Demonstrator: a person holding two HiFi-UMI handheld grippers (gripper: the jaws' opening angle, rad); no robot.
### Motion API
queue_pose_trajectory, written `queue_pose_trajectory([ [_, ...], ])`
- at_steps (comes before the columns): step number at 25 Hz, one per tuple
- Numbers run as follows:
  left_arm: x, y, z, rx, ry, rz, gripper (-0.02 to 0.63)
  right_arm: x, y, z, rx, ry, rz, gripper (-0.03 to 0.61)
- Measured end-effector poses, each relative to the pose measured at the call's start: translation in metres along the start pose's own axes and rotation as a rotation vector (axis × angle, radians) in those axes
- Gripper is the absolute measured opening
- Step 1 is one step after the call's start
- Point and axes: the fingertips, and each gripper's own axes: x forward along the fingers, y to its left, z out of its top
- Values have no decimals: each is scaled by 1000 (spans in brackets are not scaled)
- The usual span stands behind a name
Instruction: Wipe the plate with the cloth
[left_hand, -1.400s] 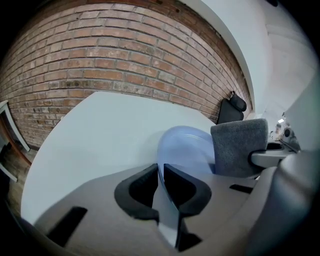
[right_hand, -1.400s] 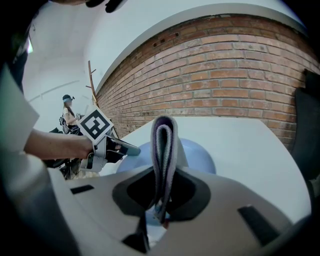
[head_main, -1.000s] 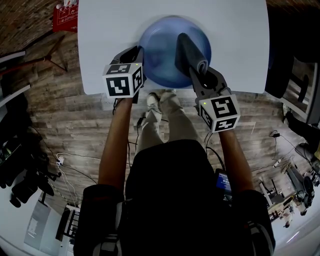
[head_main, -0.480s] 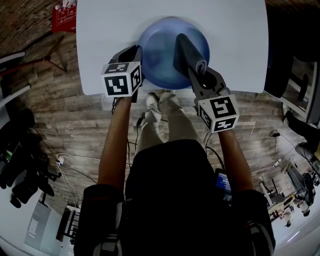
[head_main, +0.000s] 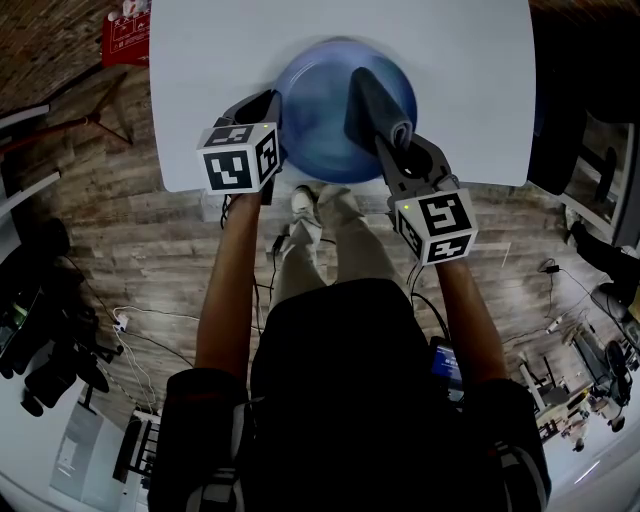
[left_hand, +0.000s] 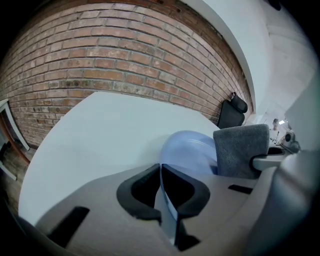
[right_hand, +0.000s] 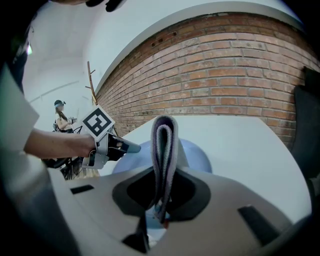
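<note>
Pinching the plate's rim on the left, cloth poised on the right.
My left gripper (head_main: 268, 108) has just been closing its fingers (left_hand: 137, 192) onto the near rim of the blue plate (head_main: 320, 110), which sits on the white desk (head_main: 200, 70). It looks smooth, glossy and stiff, probably slippery, so I judge the thin edge the place to steady it. Over its right half, the folded grey cloth (head_main: 372, 98), soft and napped, stands clenched in my right gripper (head_main: 398, 145).

Black top (head_main: 340, 390), beige trousers (head_main: 345, 240); left gripper (head_main: 268, 105) and right gripper (head_main: 392, 145) are grey.
</note>
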Motion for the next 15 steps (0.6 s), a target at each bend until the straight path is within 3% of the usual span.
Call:
queue_pose_trajectory([
  [15, 0, 1, 1, 0, -9, -5, 28, 4, -2, 12, -66, 3, 0, 52],
])
